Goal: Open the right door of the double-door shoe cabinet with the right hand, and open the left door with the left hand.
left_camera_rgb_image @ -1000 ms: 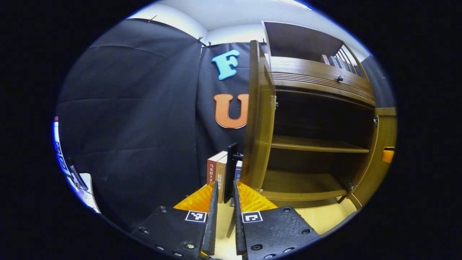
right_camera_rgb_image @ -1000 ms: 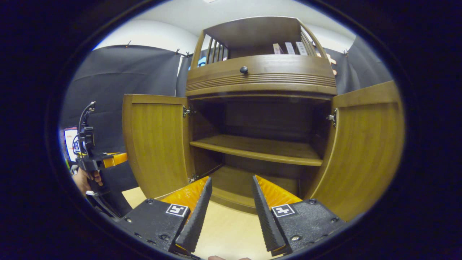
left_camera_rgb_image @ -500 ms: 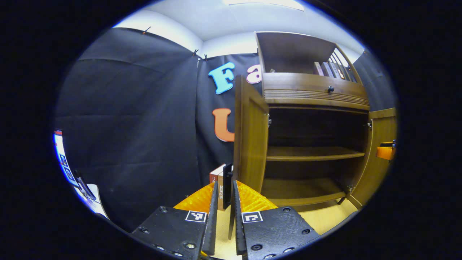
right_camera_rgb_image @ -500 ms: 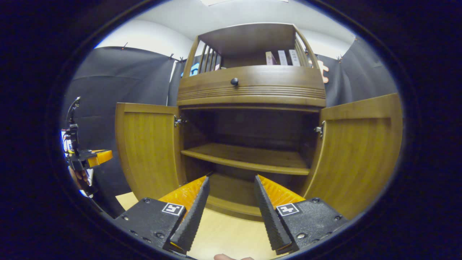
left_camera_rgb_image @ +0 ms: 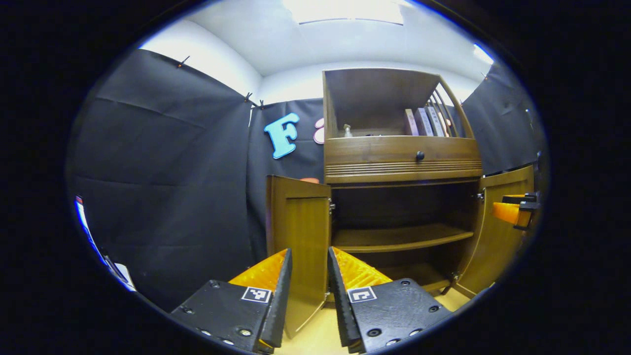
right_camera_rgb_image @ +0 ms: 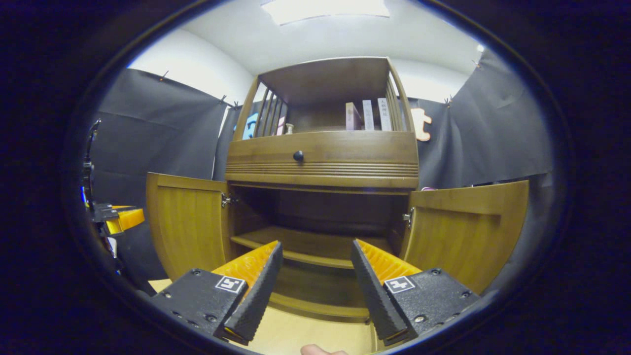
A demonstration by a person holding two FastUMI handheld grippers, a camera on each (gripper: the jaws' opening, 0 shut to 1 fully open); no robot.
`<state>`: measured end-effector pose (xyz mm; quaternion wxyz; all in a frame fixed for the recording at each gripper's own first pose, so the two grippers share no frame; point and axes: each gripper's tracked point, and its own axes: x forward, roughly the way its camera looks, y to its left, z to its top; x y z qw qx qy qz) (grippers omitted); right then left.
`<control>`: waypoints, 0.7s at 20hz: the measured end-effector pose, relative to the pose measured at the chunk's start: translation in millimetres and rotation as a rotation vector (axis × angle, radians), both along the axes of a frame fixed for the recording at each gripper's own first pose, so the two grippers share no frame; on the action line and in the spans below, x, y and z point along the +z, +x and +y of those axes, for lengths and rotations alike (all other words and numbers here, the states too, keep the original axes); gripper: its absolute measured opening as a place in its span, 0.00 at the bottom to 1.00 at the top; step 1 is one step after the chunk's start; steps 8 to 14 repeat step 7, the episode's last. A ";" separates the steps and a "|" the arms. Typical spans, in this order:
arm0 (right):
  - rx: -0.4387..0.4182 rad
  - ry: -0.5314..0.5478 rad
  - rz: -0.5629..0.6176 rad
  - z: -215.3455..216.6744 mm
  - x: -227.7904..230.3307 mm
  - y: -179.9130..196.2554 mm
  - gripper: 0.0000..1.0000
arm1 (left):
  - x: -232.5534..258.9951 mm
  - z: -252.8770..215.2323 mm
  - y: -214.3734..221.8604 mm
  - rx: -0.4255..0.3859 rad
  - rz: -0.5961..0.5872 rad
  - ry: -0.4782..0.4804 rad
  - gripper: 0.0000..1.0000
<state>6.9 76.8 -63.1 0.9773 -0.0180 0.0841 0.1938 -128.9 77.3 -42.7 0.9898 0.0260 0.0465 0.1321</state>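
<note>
With both doors swung outward, the shoe cabinet (right_camera_rgb_image: pixel 323 162) stands on the light wooden bench (right_camera_rgb_image: pixel 315 335) against the black cloth wall. In the right gripper view, the left door (right_camera_rgb_image: pixel 187 224) and the right door (right_camera_rgb_image: pixel 466 231) hang open on their hinges, exposing a middle shelf (right_camera_rgb_image: pixel 305 244) and a dark interior. Above the door compartment sits a drawer front with a round dark knob (right_camera_rgb_image: pixel 298 156), and an upper open shelf holds several upright books (right_camera_rgb_image: pixel 367 116). The right hand-held gripper (right_camera_rgb_image: pixel 311 276) is in front of the opening, jaws spread apart and empty, touching neither door. In the left gripper view, the left hand-held gripper (left_camera_rgb_image: pixel 309 281) is just in front of the left door (left_camera_rgb_image: pixel 298 246), its jaws parted by a narrow gap and holding nothing. The right door (left_camera_rgb_image: pixel 498 236) appears at the far edge of that view.
</note>
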 end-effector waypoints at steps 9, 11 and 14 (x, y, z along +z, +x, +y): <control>-0.013 0.009 -0.038 -9.5 10.0 -2.2 0.88 | 3.0 -50.1 16.0 -0.063 0.007 -0.048 0.82; -0.013 0.009 -0.038 -9.5 10.0 -2.2 0.88 | 3.0 -50.1 16.0 -0.063 0.007 -0.048 0.82; -0.013 0.009 -0.038 -9.5 10.0 -2.2 0.88 | 3.0 -50.1 16.0 -0.063 0.007 -0.048 0.82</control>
